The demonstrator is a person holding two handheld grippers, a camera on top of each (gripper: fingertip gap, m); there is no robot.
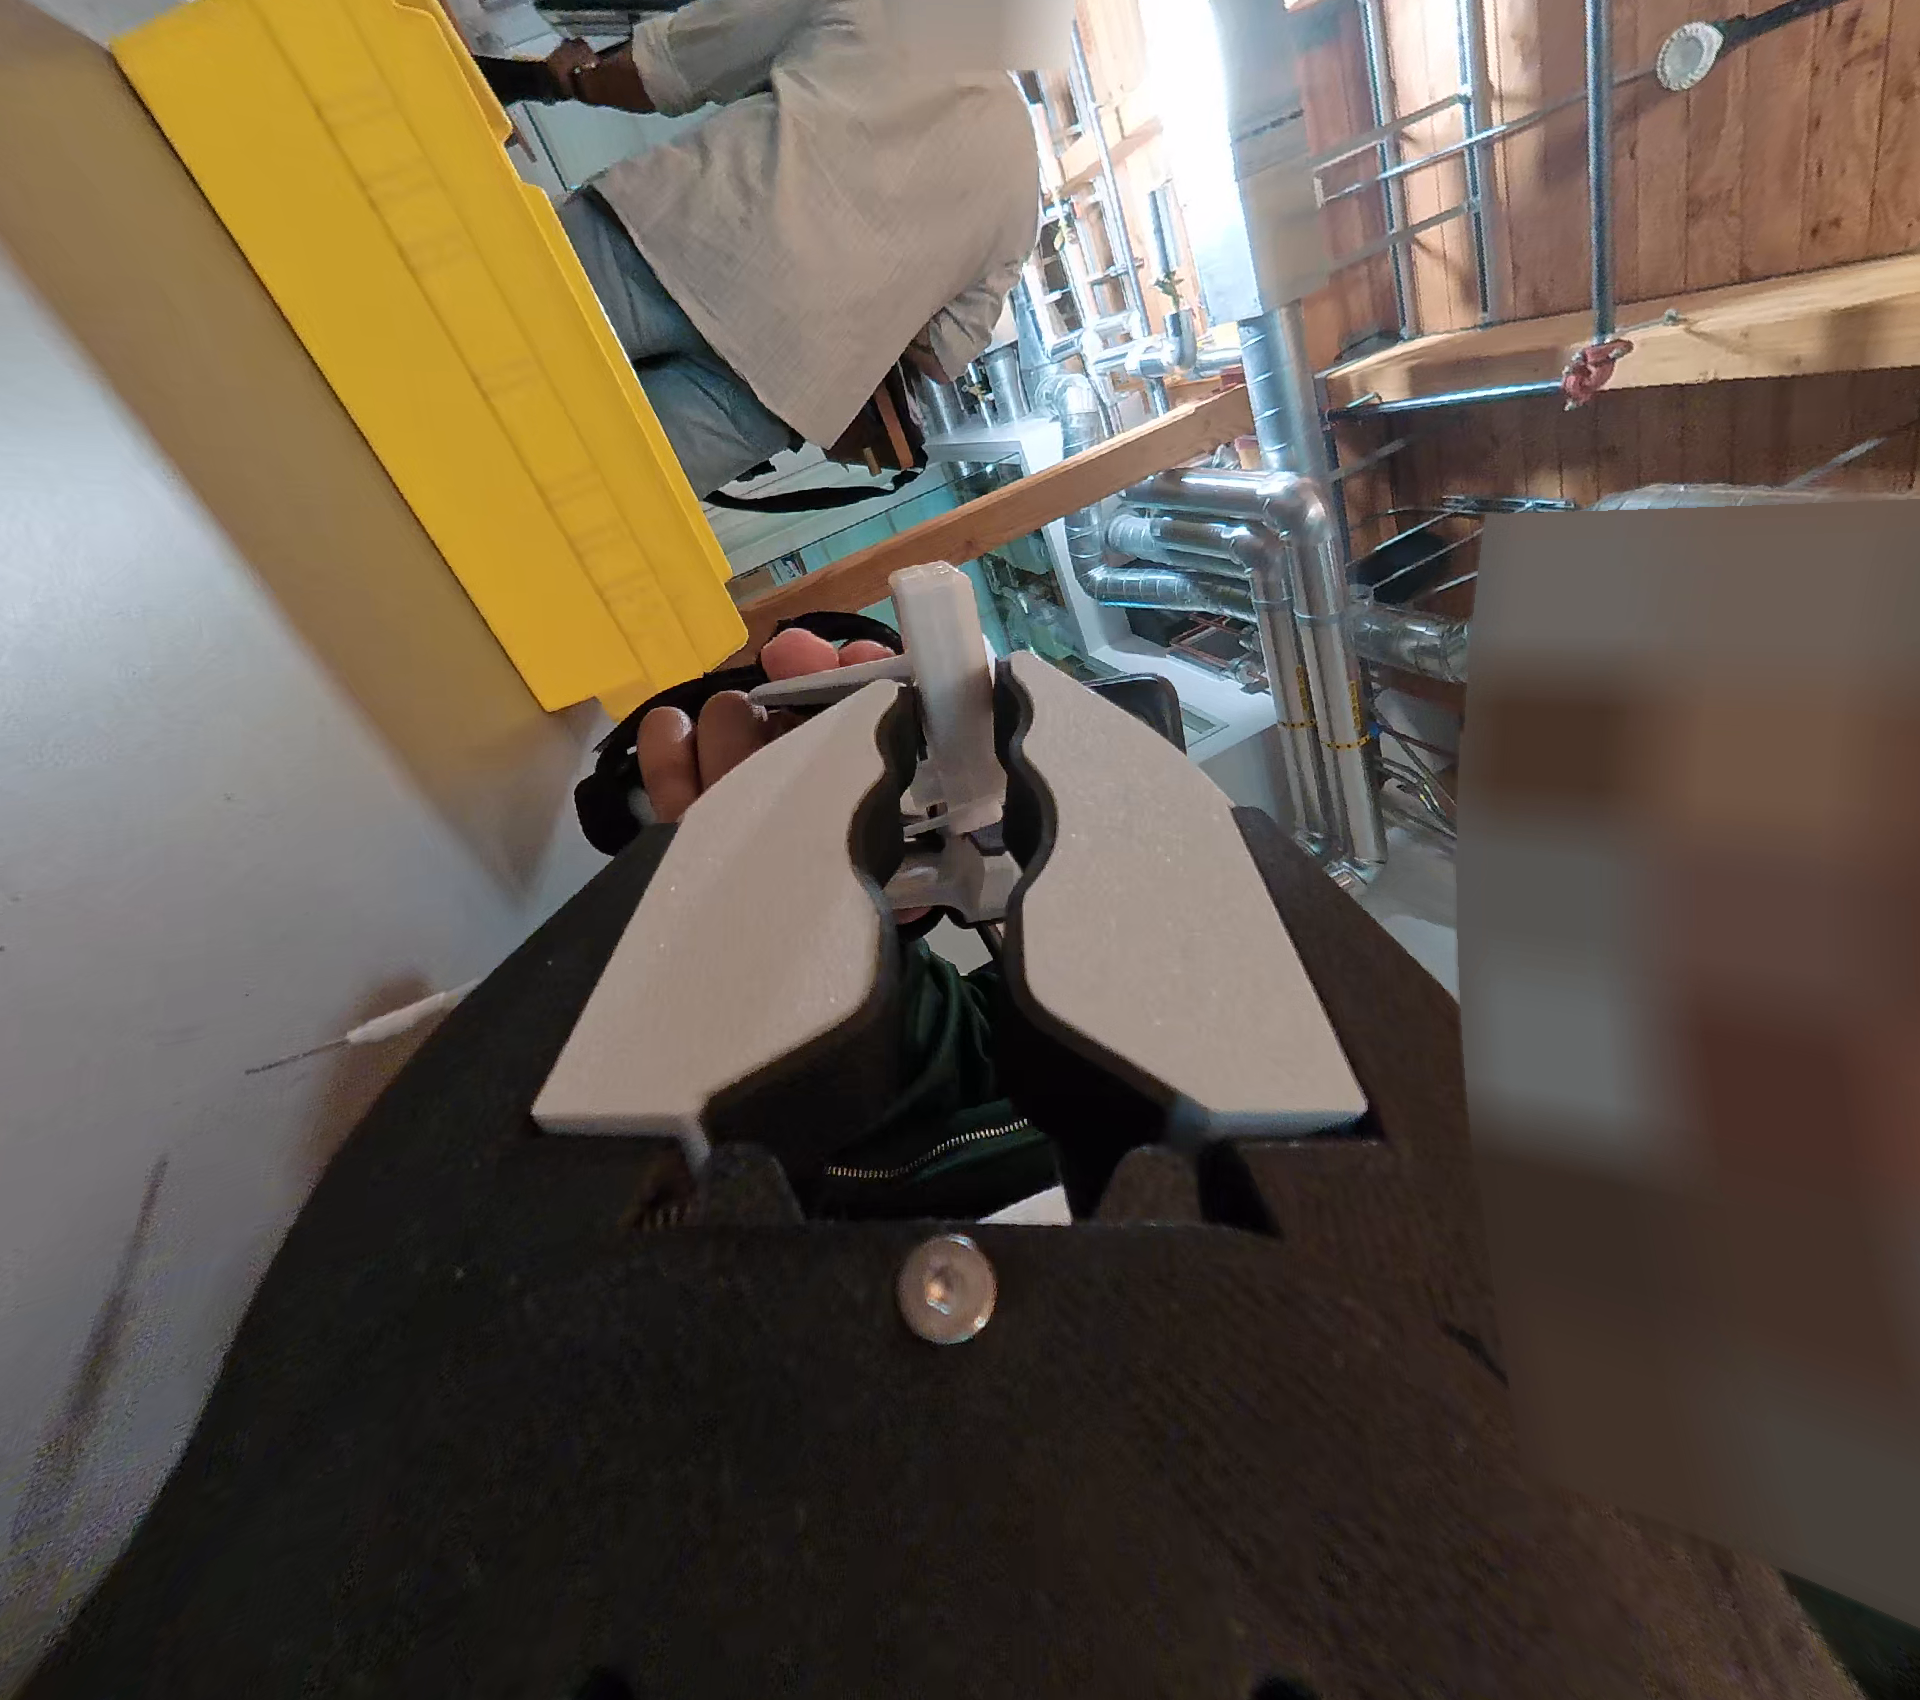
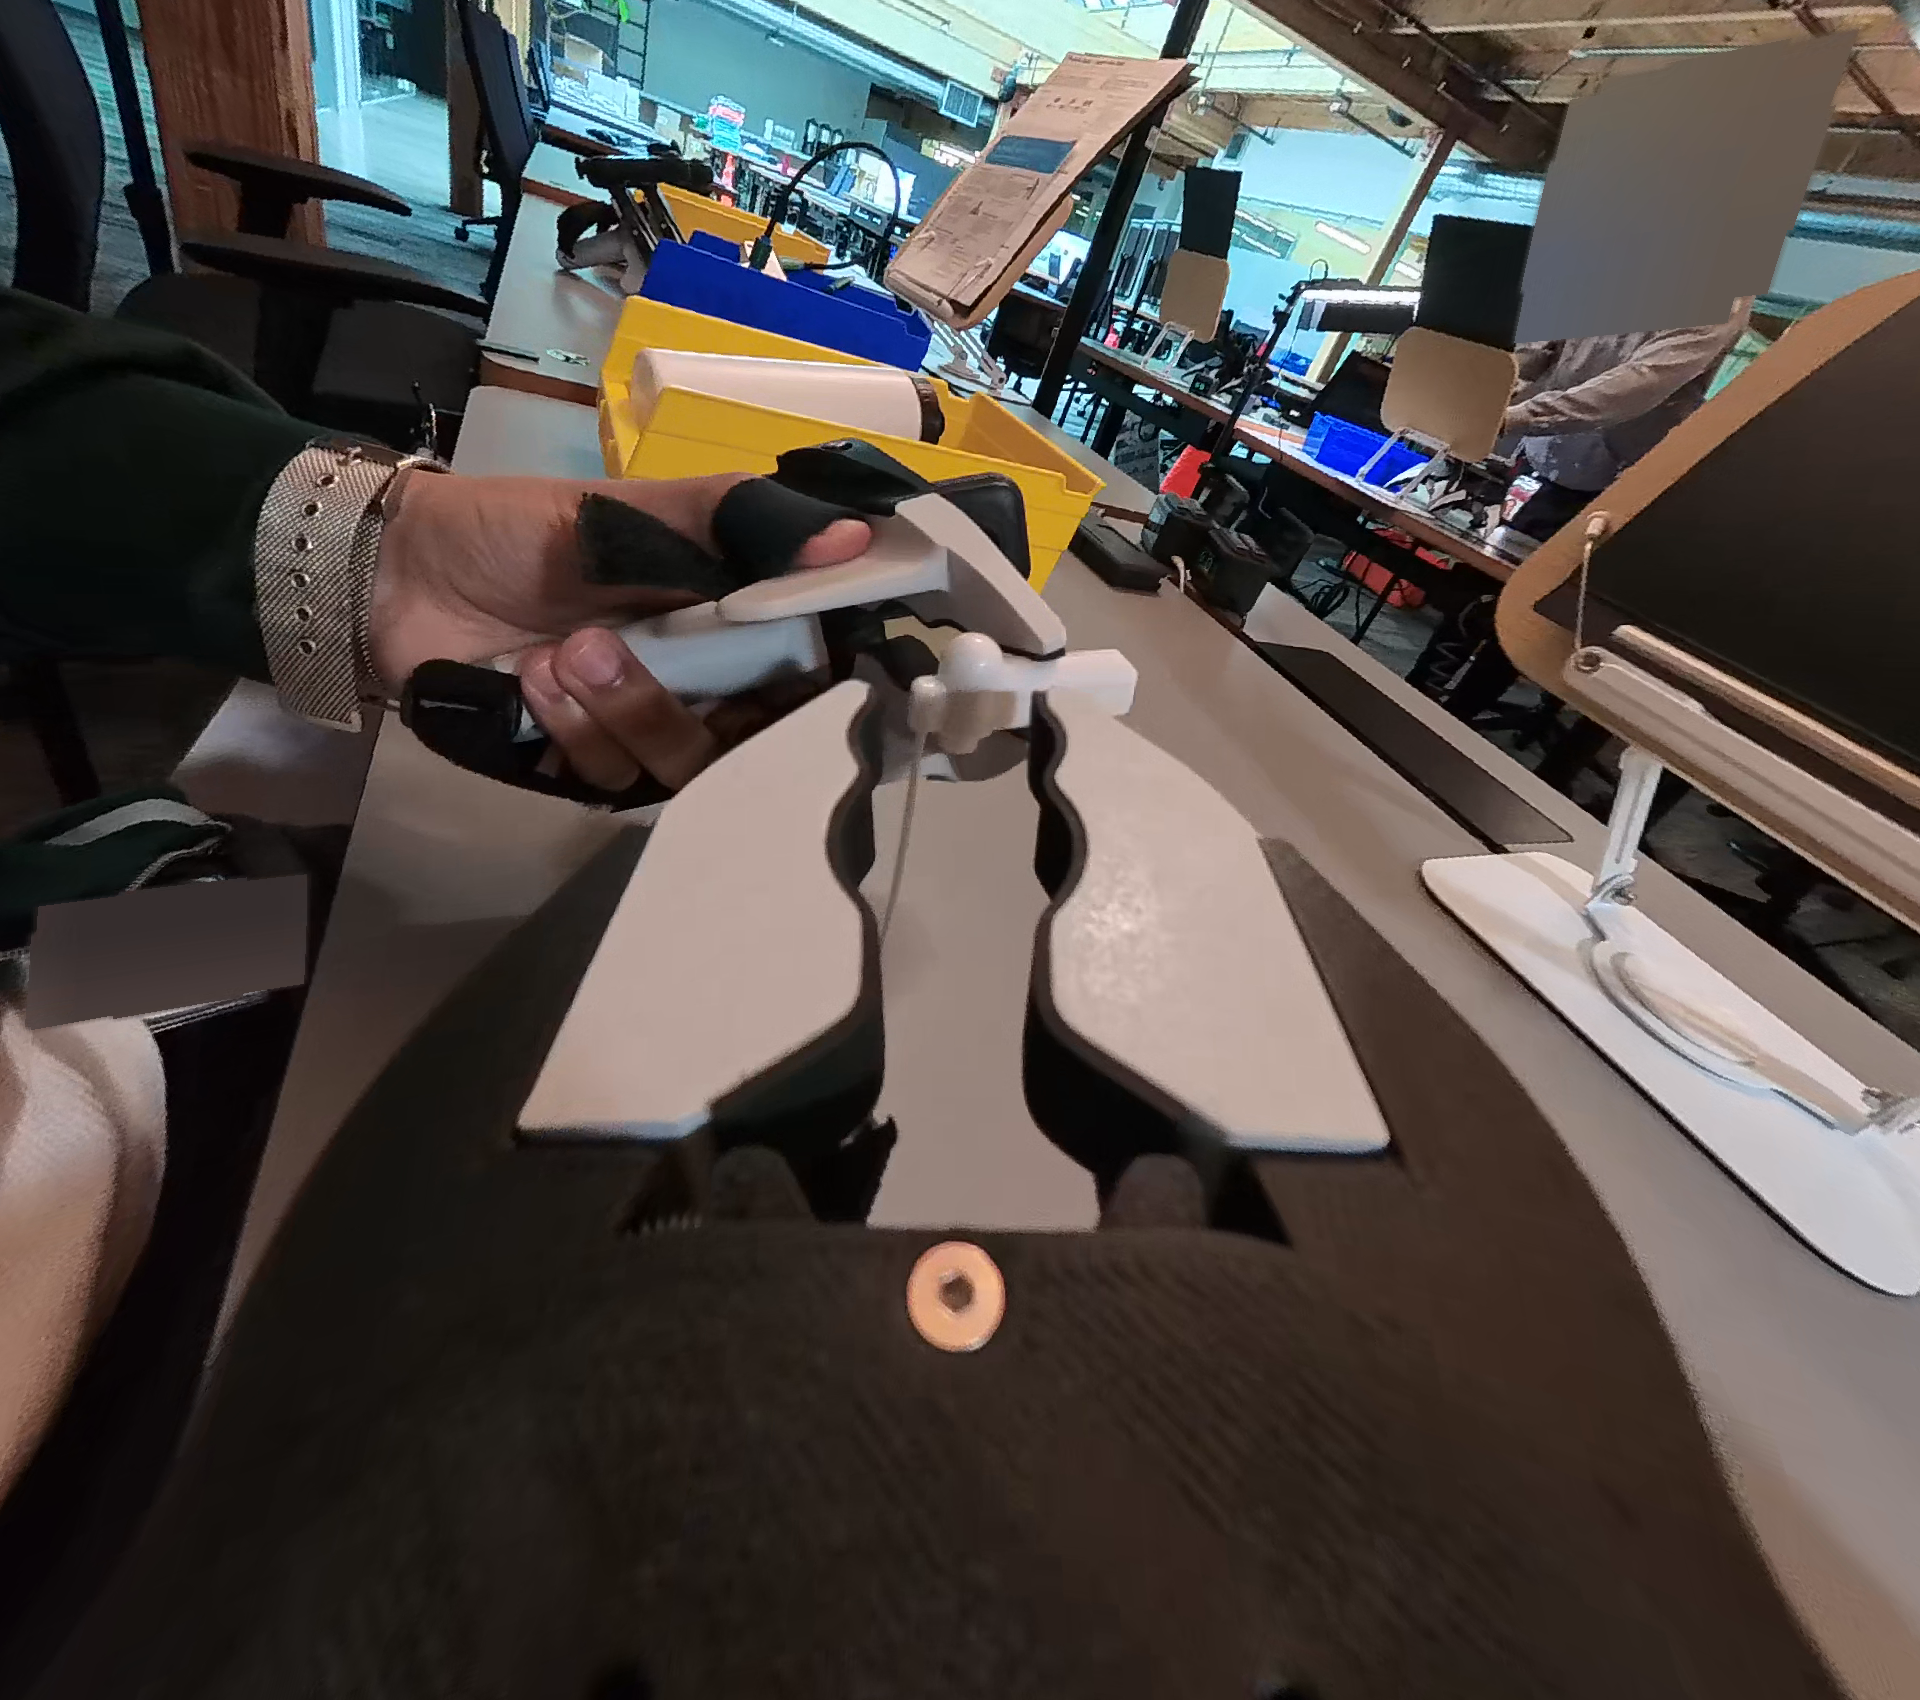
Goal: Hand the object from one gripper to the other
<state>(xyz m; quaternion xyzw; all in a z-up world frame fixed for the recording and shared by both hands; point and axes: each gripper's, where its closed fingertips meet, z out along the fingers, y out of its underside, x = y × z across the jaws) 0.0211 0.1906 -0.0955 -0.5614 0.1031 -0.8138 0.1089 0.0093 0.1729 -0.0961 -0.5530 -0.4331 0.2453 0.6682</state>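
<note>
Holding a small white plastic part (image 2: 1023, 682) clamped in my left gripper (image 1: 951, 715), its long axis crosswise between my right gripper (image 2: 951, 715) fingertips, which stand parted around it, apparently not yet gripping.

Two tongs (image 1: 951, 705) (image 2: 951, 715), one white object (image 1: 940, 663), two yellow bins (image 2: 831, 445), one blue bin (image 2: 779, 310)

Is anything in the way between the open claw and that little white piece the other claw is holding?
Nothing visible. The right gripper is open with its fingers already either side of the white piece, which the left gripper appears to clamp. Only its own thin wire hangs in the gap.
</note>
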